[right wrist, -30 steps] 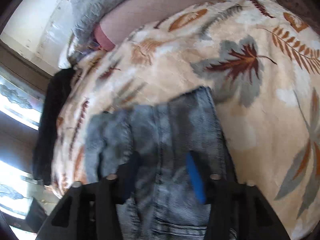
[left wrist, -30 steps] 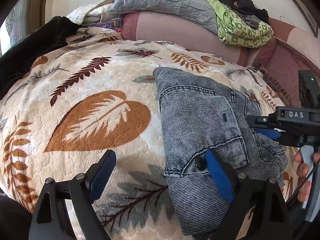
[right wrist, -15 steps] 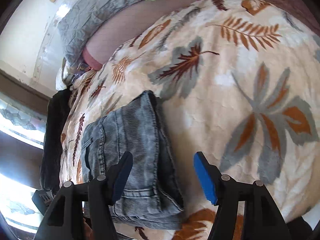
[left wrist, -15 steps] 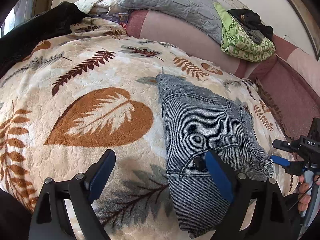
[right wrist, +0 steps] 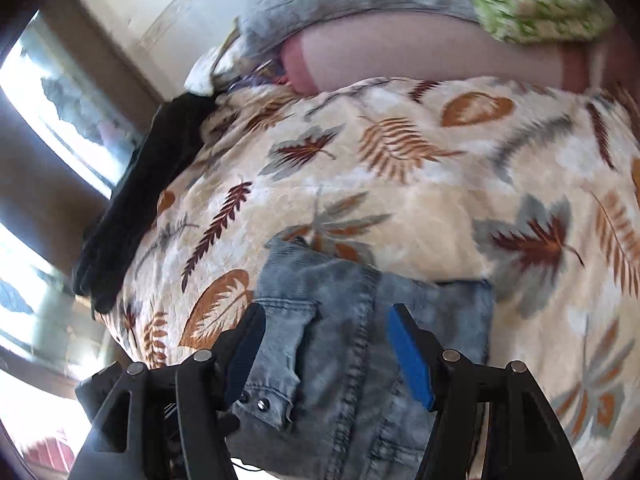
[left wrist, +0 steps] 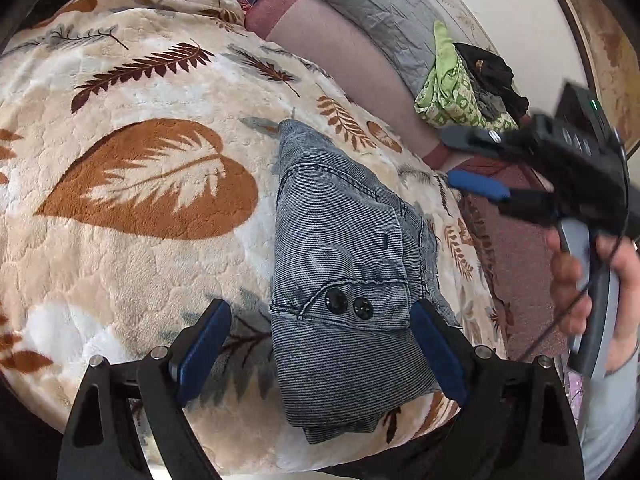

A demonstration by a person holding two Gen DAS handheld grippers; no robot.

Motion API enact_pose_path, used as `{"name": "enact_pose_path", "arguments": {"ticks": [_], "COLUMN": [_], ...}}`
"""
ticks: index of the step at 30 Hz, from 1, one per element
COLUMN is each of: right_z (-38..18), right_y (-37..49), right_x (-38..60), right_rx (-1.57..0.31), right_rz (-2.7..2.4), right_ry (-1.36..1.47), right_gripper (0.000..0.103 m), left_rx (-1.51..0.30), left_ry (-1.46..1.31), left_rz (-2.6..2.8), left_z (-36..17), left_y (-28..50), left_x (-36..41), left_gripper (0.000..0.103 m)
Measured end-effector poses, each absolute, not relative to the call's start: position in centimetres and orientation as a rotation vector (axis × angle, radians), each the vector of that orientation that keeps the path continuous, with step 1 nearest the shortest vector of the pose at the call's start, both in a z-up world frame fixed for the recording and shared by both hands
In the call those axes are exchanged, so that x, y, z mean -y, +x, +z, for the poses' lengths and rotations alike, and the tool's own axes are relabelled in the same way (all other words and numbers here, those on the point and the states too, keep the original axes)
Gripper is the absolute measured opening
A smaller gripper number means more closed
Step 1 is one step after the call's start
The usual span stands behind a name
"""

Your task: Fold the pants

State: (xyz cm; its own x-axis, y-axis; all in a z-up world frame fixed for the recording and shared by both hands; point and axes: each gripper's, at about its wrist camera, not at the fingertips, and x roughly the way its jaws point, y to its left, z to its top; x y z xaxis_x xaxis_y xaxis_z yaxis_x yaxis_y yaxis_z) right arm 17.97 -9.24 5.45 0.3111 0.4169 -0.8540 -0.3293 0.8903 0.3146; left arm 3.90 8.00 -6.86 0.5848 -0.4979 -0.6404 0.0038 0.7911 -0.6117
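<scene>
Change since a second ago: left gripper [left wrist: 320,344] pulled back and swung right, so the folded pants [left wrist: 344,264] now lie centred between its spread fingers; right gripper [right wrist: 326,354] lifted clear, jaws apart, holding nothing. Location: pants on leaf-print blanket [left wrist: 132,232], near its front edge. Long axis runs away from both grippers. Left appears nearer; cloth directly ahead and below.

The folded jeans [left wrist: 344,280] lie on the blanket [left wrist: 132,264] near its front edge and right side, waistband end frontmost, with a pillow [left wrist: 360,8] behind the blanket's far edge and a heap of clothes [left wrist: 468,92] at the far right corner.
</scene>
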Motion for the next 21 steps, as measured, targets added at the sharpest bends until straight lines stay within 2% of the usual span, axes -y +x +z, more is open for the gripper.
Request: {"name": "enact_pose_path", "arguments": {"ticks": [5,10,11,12,13,14,17,21], "right_z": [2.3,-3.3,-3.9,-4.4,-4.7,-4.8,-4.6,-3.6], "right_y": [22.3,25.0,25.0,25.0,25.0,24.9,25.0,25.2], "right_x": [-2.5,-5.9,-6.0,-6.0,-5.9,-5.7,-4.3,-1.8], "right_rx": [-1.287,-1.428,-1.448,-1.462,-1.472,-1.468,-1.442,-1.377], "right_rz": [0.510,0.417,0.436,0.447,0.449,0.449,0.415,0.375], "right_ry": [-0.315,-0.537,-0.545,-0.546,-0.540,-0.533,-0.463,-0.341], "right_gripper": [0.067,0.067,0.064,0.053,0.030,0.024,0.020,0.020], "left_rx": [-0.936,-0.947,-0.949,-0.950,-0.949,-0.961,-0.959,-0.935], "left_ry": [-0.639,-0.632,-0.631,-0.628,-0.622,-0.599,-0.511,-0.452], "left_rz": [-0.317,-0.341,-0.347,-0.351,-0.353,-0.362,-0.359,-0.348], "left_z": [-7.5,-7.7,-7.7,-7.8,-7.7,-7.7,-7.4,-6.8], "left_y": [4.5,5.3,5.5,5.6,5.8,6.0,6.1,5.8], "left_x": [-8.6,-8.0,-7.9,-7.8,-7.7,-7.3,-6.1,-5.3], "left_gripper": [0.091,0.091,0.091,0.091,0.080,0.049,0.047,0.044]}}
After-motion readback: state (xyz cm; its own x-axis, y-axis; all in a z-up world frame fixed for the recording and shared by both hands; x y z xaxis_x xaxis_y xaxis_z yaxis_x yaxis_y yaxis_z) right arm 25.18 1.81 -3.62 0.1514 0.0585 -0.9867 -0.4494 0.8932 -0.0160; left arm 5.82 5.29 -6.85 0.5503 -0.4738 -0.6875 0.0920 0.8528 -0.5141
